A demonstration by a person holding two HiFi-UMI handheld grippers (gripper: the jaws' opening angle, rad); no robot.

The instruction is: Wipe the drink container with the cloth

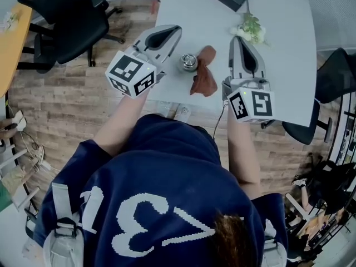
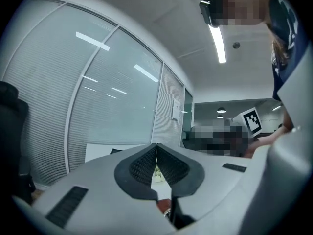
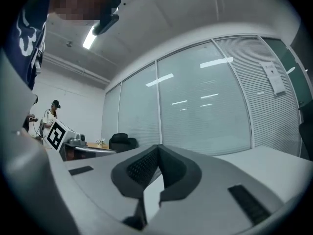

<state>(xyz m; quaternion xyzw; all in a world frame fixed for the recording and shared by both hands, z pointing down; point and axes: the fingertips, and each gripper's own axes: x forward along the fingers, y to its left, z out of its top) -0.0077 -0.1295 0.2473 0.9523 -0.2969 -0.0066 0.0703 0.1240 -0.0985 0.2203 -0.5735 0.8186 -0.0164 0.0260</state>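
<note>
Left gripper point(image 1: 177, 29) and right gripper point(image 1: 235, 38) were both pressed together with nothing between the pads. Each gripper's own view showed its ribbed pads meeting in a thin seam, pointing level at the office glass and not down at the work. I held them up over the white table point(image 1: 278, 54), one to each side.

The drink container point(image 1: 189, 62) stood on the table below and between them, close to the near edge. My left gripper's tip was the closer of the two to it. The cloth point(image 1: 204, 78) lay against the container's right side, so it fell on the right gripper's side. Its long axis ran near to far, with a twisted end pointing away from me and the bulk bunched toward the near edge. Taking hold of either thing would have meant tipping a gripper down from level, because both lay beneath the jaws and not ahead of them.

From above the container looked small, round and metallic, bright at the rim. I couldn't tell its height or whether it was capped. The cloth was rust-brown, soft and crumpled. A sprig of pale flowers point(image 1: 251, 28) lay farther off on the right.

With the cloth loose beside the container and neither thing gripped, the scene fit a cloth waiting to be picked up or one laid down after wiping.
</note>
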